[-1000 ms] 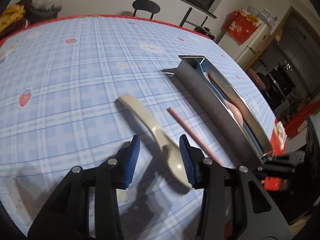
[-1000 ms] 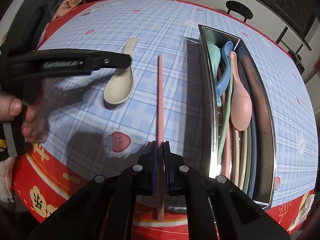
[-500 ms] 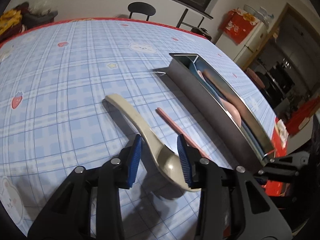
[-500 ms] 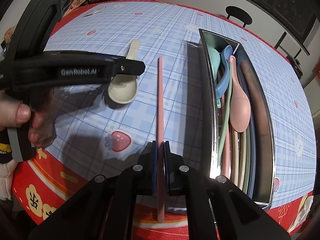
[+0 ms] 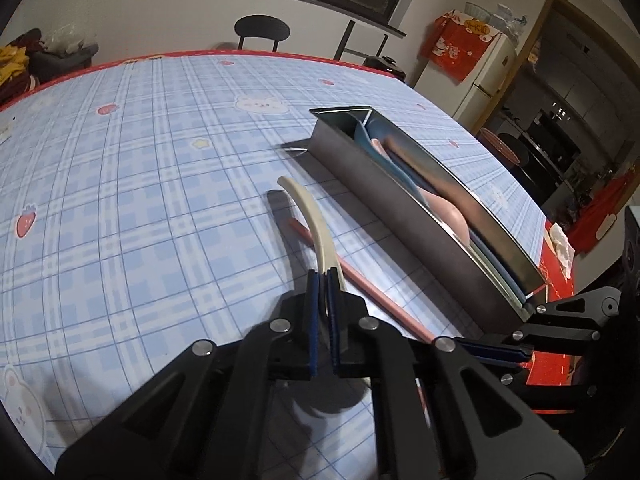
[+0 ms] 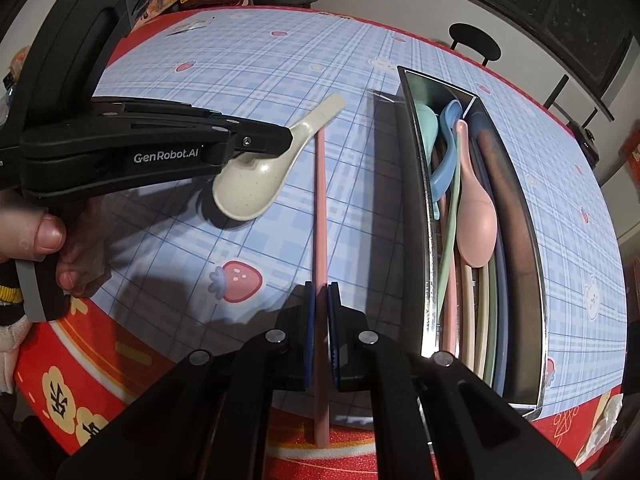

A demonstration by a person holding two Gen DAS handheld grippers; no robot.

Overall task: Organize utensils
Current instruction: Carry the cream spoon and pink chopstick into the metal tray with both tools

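Spoon [image 6: 256,184] in L claw [image 5: 323,280], prob. lifted | chopstick [image 6: 320,208] in R claw [image 6: 321,296]

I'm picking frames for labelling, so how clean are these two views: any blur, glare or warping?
Left wrist view: cream spoon handle slightly motion-blurred, table edge bowed by the fisheye. Right wrist view: sharp, bright glare on the metal tray near wall, hard shadow under the spoon bowl.
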